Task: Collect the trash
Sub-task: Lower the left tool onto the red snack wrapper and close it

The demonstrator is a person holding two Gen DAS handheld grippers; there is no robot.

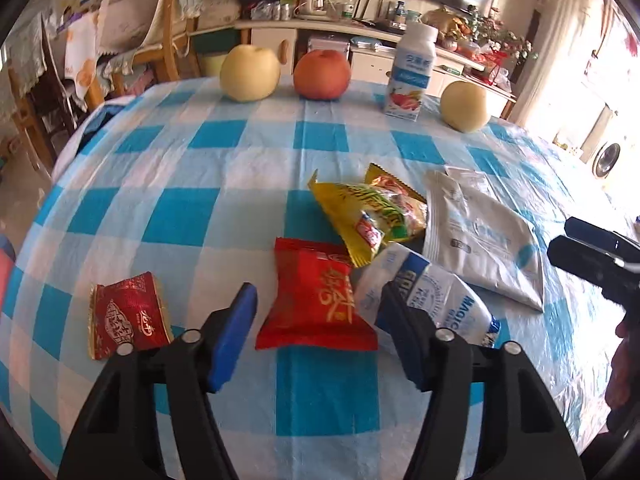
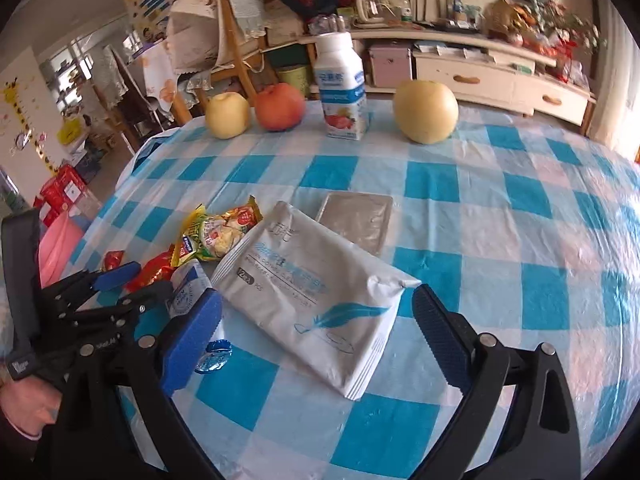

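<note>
A: Both claws hang open: right claw (image 2: 316,328) over the big white packet (image 2: 320,300), left claw (image 1: 320,320) straddling the red wrapper (image 1: 316,300) on the worktop (image 1: 180,168).

B: Overlapping blue-white wrapper (image 1: 424,296) may drag along; slick foil may slip.

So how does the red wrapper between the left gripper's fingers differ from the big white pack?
The red wrapper is smaller, puffy and bright red; the white pack is larger, flatter, with blue print. The wrapper lies between the left gripper fingers, the pack between the right gripper fingers. Both rest untouched on the tablecloth.
</note>
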